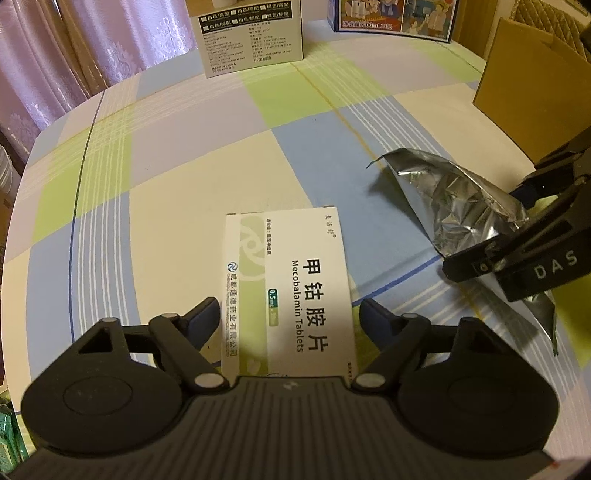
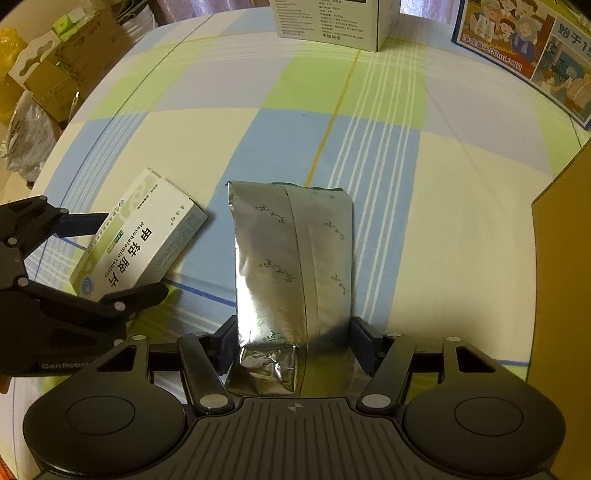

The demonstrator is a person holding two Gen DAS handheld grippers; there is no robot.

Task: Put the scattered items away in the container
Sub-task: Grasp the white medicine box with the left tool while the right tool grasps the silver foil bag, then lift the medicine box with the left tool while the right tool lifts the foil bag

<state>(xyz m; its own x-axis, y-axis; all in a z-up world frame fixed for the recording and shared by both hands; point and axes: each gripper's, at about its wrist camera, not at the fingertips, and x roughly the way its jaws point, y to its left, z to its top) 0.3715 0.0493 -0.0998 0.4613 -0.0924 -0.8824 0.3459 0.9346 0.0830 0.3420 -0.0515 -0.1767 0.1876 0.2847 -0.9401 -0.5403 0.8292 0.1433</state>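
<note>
A white and green tablet box point(image 1: 291, 280) lies on the checked tablecloth, straddled by my left gripper point(image 1: 288, 310). Its fingers stand close to the box's long edges, and a thin gap shows at the right pad. In the right wrist view the same box point(image 2: 144, 236) sits between the left gripper's point(image 2: 110, 254) two fingers. A silver foil pouch point(image 2: 295, 266) lies lengthwise in my right gripper point(image 2: 295, 332), both pads against its sides. The left wrist view shows the pouch point(image 1: 461, 199) crumpled under that gripper point(image 1: 495, 229). A brown cardboard container point(image 1: 535, 92) stands at the right.
A white carton with printed text point(image 1: 251, 33) and a blue cartoon-printed carton point(image 2: 528, 48) stand at the table's far edge. The container's wall point(image 2: 561, 266) rises close to the right gripper. Curtains hang far left; cardboard boxes and bags point(image 2: 48, 74) lie beyond the table.
</note>
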